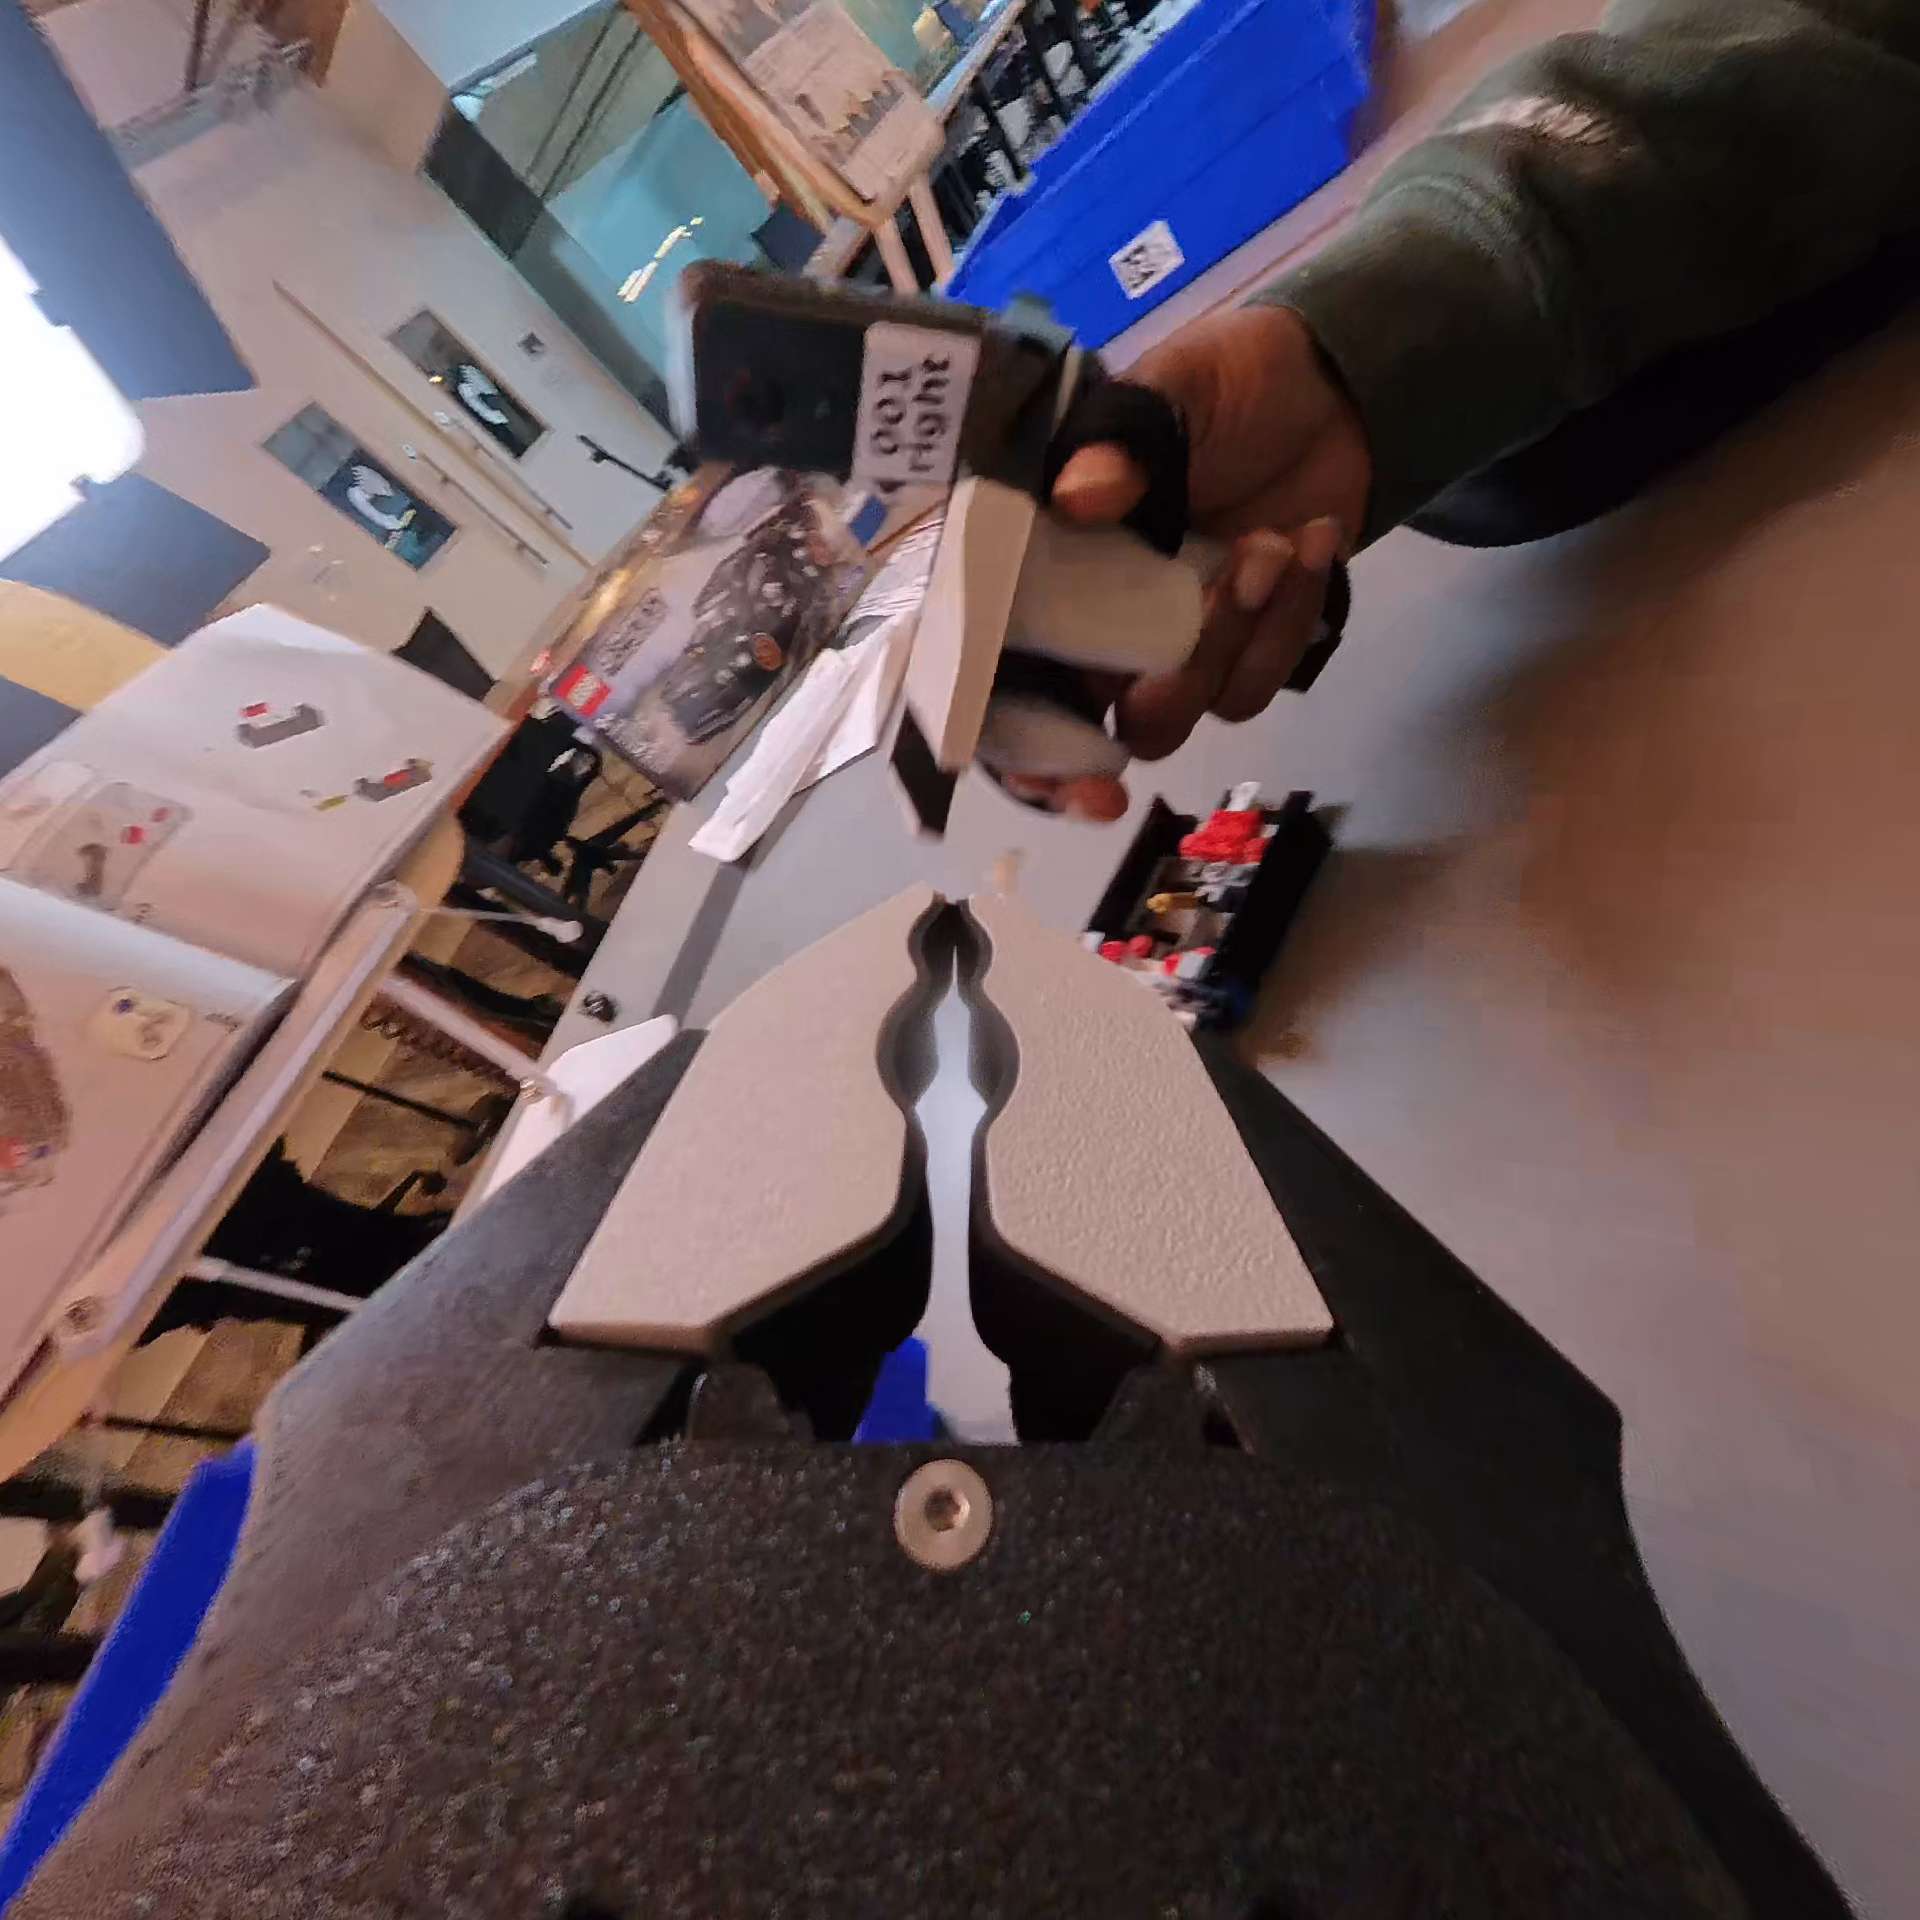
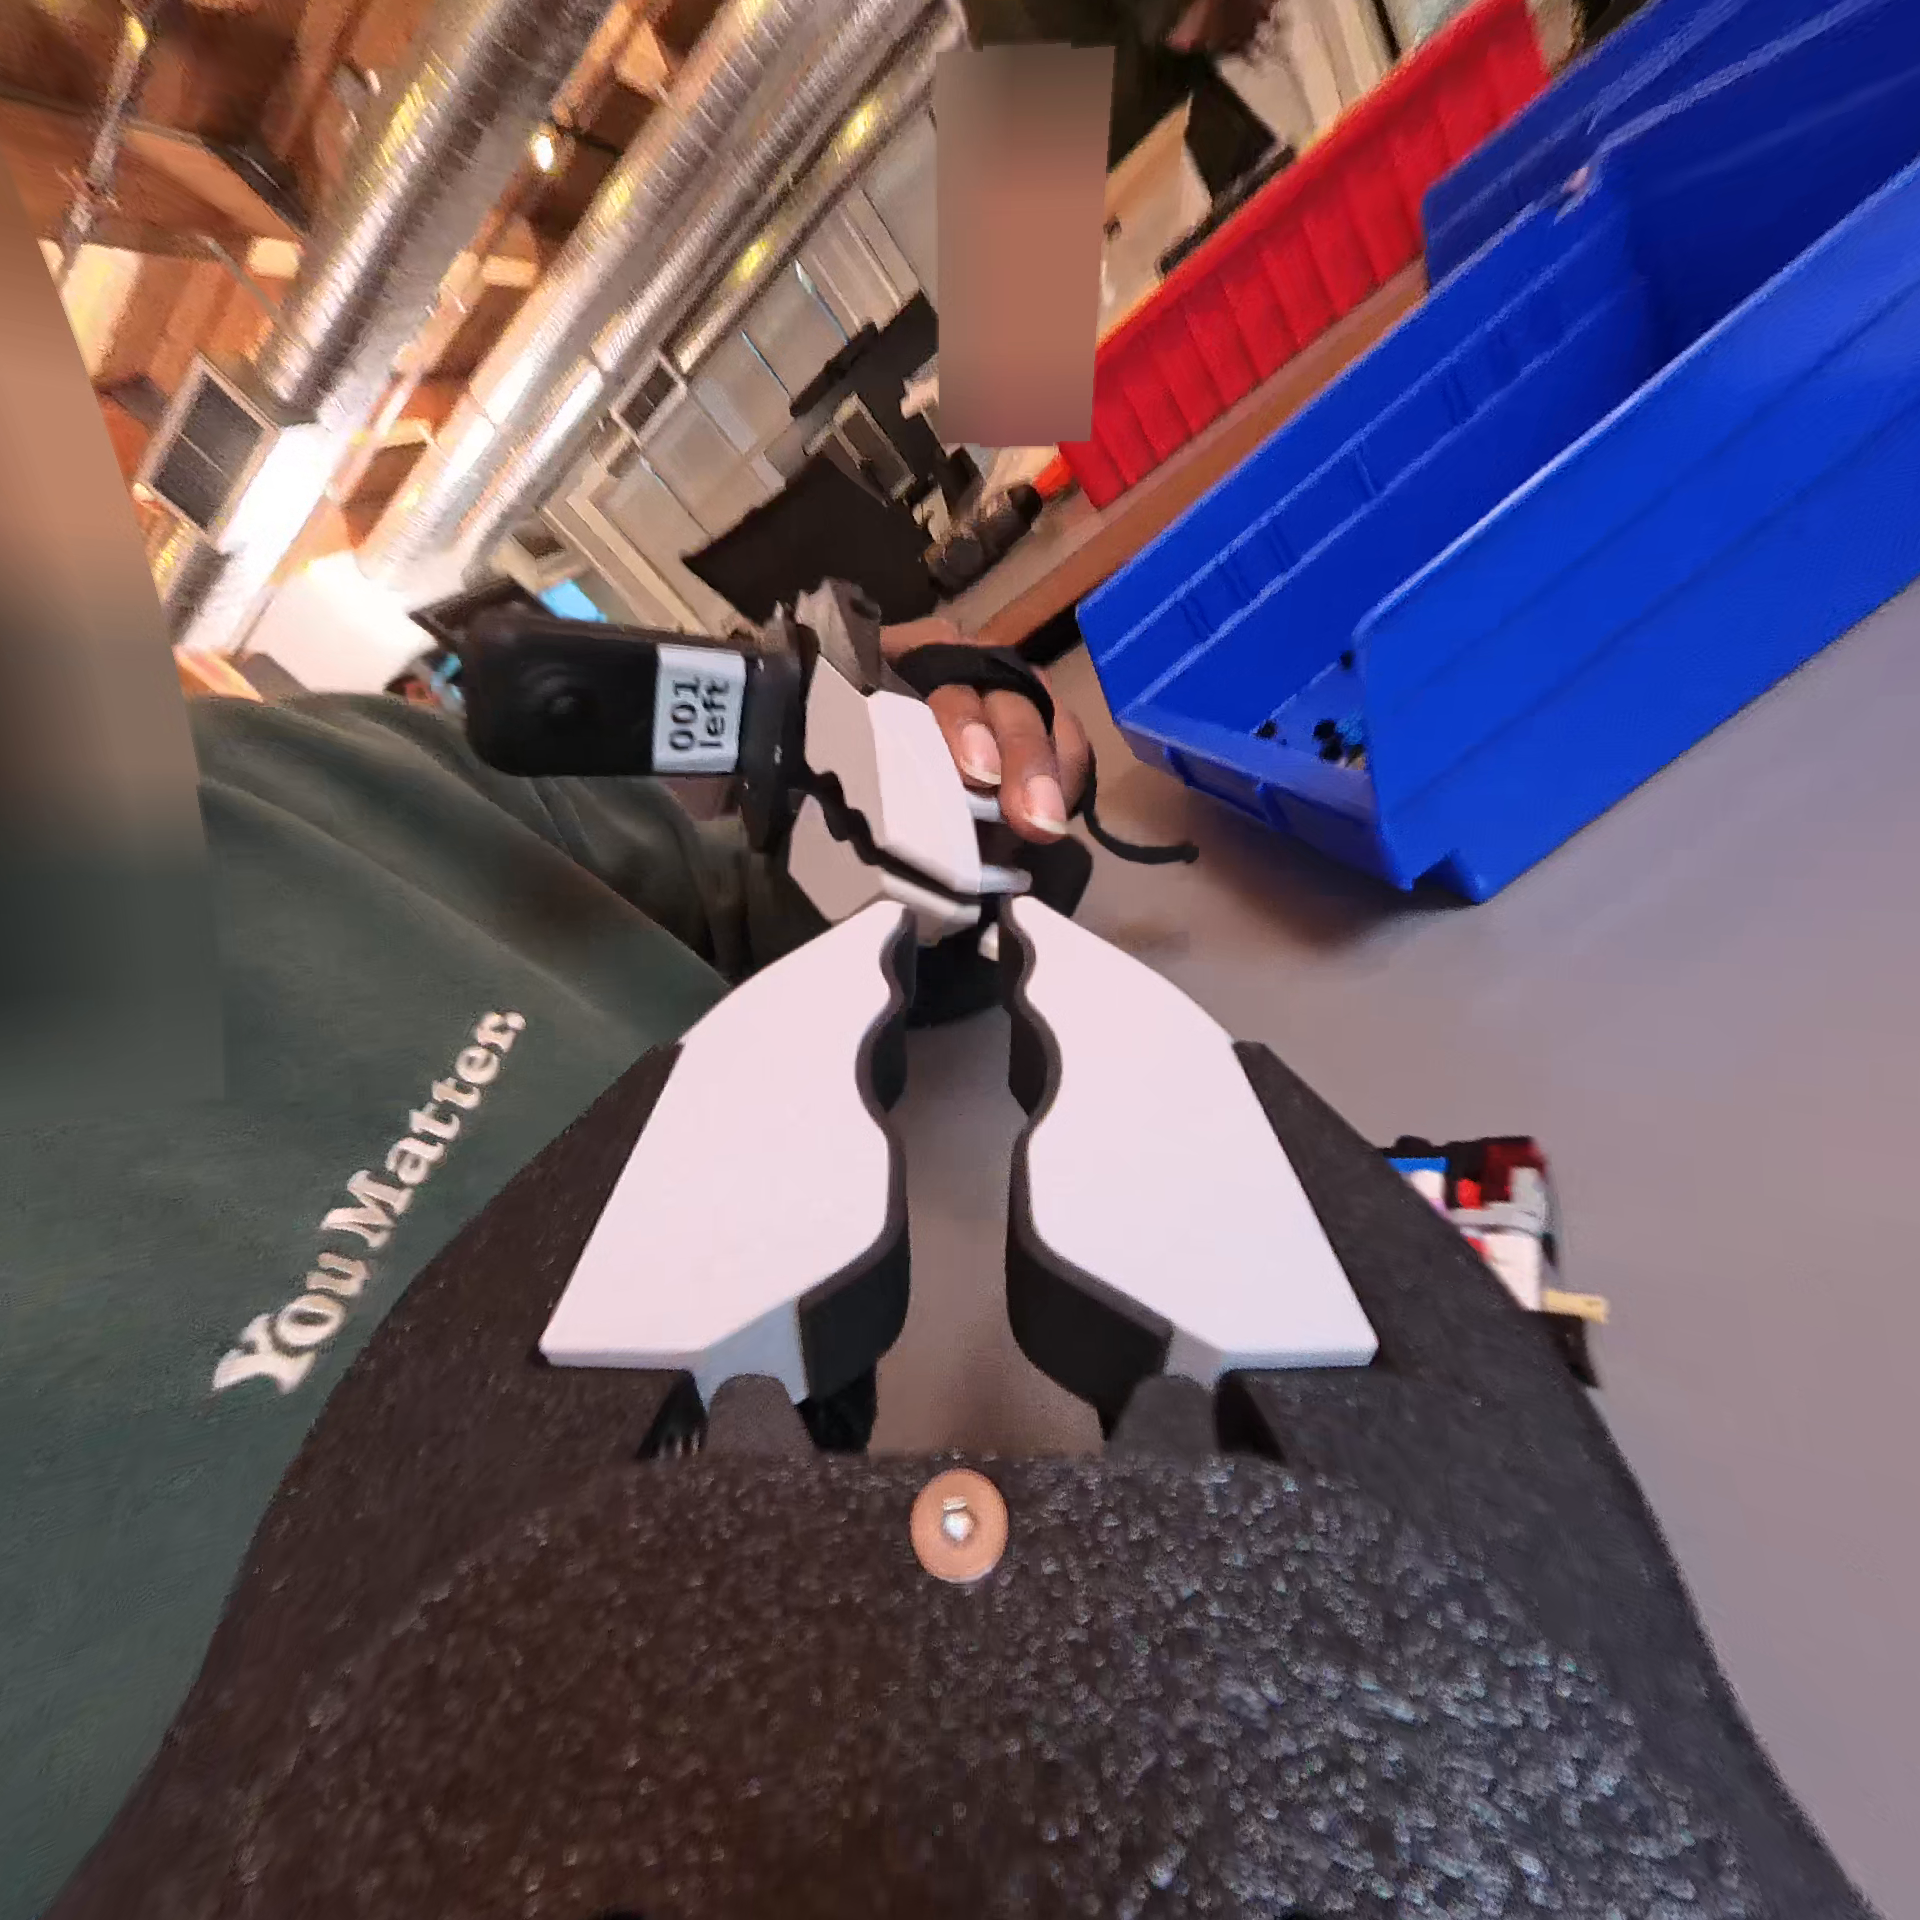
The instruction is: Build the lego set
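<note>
My left gripper [image 1: 951,914] is shut, its two fingertips meeting with nothing visible between them. It points at my right gripper [image 1: 977,805], which hangs just beyond it above the grey table [image 1: 1558,1091]. A small white lego piece [image 1: 1006,868] shows between the two grippers' tips. In the right wrist view my right gripper [image 2: 958,920] has its fingers narrowly apart. The small white piece [image 2: 992,940] sits against the inner side of its right fingertip. The left gripper [image 2: 971,904] pokes its closed tips into that gap and hides part of the gap.
A black tray [image 1: 1216,904] of red, white and tan pieces stands on the table and also shows in the right wrist view [image 2: 1486,1205]. Blue bins [image 2: 1558,623] and a red bin [image 2: 1299,281] stand behind. An open instruction booklet [image 1: 239,769] and the set's box [image 1: 717,623] are at the left. Both grippers' tips are close together, under 4 cm apart.
</note>
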`<state>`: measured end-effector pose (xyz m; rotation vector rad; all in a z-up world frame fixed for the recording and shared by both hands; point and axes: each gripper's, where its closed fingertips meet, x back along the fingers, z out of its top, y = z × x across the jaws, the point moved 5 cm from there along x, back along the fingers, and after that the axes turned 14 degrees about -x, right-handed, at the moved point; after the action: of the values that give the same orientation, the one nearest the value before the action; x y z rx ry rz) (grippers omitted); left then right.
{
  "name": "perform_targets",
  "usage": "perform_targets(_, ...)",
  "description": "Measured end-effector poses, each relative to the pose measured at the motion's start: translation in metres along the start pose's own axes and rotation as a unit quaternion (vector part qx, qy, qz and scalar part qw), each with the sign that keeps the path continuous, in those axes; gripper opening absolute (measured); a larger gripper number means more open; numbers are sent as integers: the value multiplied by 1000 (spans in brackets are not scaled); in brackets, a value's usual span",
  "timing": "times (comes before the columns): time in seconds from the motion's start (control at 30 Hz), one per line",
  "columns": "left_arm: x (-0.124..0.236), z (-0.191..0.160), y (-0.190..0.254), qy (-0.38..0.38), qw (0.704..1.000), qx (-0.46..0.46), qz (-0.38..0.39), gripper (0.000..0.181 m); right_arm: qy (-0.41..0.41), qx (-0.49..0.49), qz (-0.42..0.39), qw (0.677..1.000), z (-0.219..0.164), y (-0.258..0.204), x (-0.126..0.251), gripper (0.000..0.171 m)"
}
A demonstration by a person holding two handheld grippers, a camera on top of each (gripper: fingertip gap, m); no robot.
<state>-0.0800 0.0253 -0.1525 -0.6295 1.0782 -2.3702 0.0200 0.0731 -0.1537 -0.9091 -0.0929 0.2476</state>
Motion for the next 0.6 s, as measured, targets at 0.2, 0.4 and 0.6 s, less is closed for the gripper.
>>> perform_targets(0.2,18,-24,-34,-40,996,55,60,0,79,20,-41,996,26,1,47,15)
perform_targets(0.4,4,-28,22,-47,982,91,-160,14,51,74,-112,990,21,9,52,16)
perform_targets(0.6,10,-23,85,-60,904,148,-397,39,27,83,-138,987,15,18,51,17)
